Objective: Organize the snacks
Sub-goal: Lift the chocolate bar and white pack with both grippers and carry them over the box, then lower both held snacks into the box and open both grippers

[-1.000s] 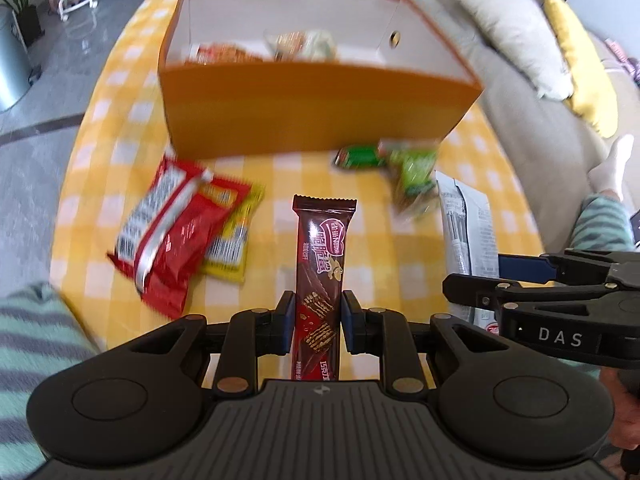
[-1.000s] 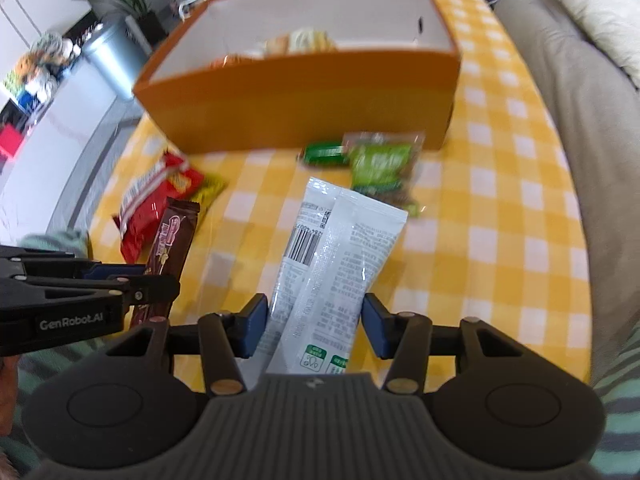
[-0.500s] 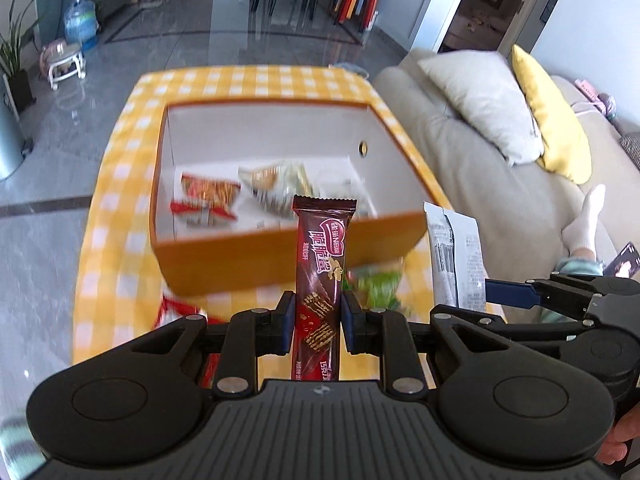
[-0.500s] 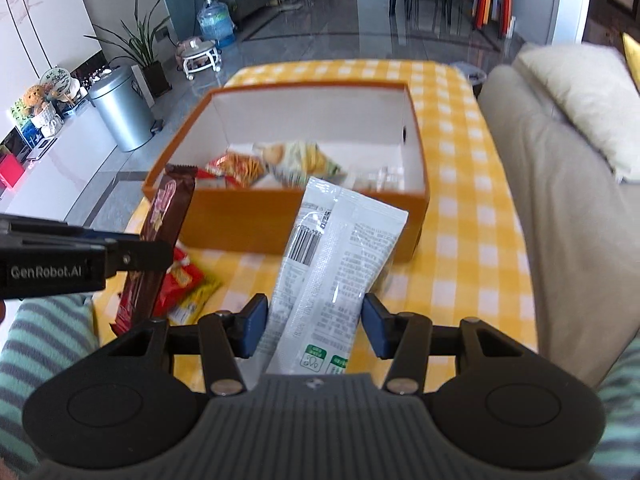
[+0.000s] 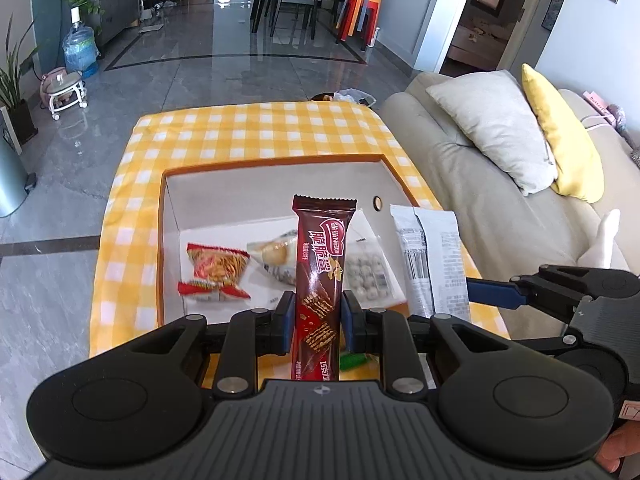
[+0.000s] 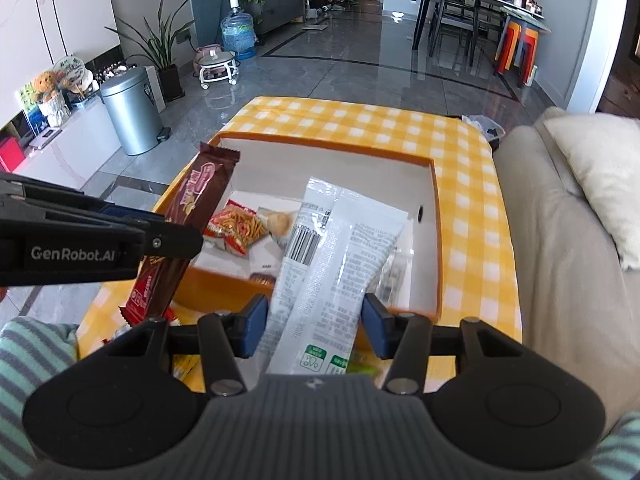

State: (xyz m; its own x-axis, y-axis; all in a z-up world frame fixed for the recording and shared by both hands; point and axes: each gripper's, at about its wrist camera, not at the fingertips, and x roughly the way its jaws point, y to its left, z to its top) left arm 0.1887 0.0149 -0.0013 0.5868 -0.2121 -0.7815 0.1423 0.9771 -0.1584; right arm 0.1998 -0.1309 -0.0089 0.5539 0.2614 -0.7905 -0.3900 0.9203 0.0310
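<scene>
So you're partway: three snacks already sit in the orange box (image 5: 161, 240), your left gripper (image 5: 316, 320) is clamped on the chocolate wafer bar (image 5: 320, 280) and your right gripper (image 6: 314, 324) on the white pouch (image 6: 332, 272) above it, a few packets seemingly left on the table.

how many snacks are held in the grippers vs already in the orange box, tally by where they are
Held in grippers: 2, the brown wafer bar in the left gripper and the white packet in the right gripper
In the orange box: 3 visible, a red noodle snack, a round pastry, a clear bag of small balls
Total: 5
</scene>
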